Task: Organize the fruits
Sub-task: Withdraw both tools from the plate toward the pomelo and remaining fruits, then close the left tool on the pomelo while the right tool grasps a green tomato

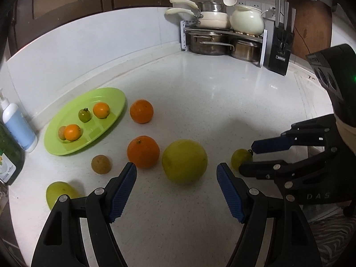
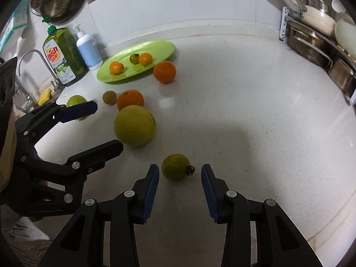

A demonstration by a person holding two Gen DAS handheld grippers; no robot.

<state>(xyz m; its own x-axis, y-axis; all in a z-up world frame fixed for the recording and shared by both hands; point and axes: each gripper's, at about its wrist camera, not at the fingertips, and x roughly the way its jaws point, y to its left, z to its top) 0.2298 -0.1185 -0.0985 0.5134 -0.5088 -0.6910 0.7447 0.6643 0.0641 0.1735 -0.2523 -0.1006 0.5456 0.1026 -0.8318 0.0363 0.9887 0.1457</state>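
A large yellow-green fruit (image 1: 184, 161) lies on the white counter (image 1: 200, 102), just ahead of my left gripper (image 1: 176, 168). That gripper is open and its blue pads (image 1: 123, 191) touch nothing. A small green fruit with a dry stem (image 2: 175, 166) sits at the tips of my right gripper (image 2: 180, 170), which is open with a gap on each side of the fruit. A green plate (image 1: 106, 98) at the left holds two small oranges, a small green fruit and a brownish one. Two oranges (image 1: 143, 152) (image 1: 141, 111), a brown fruit (image 1: 101, 164) and another yellow-green fruit (image 1: 60, 192) lie loose.
A white pump bottle (image 2: 87, 51) and a green dish soap bottle (image 2: 62, 55) stand beside the plate, with a faucet (image 2: 33, 55) and sink to their left. In the far corner are a pot rack (image 1: 222, 37), a knife block (image 1: 281, 46) and a wooden board (image 1: 311, 29).
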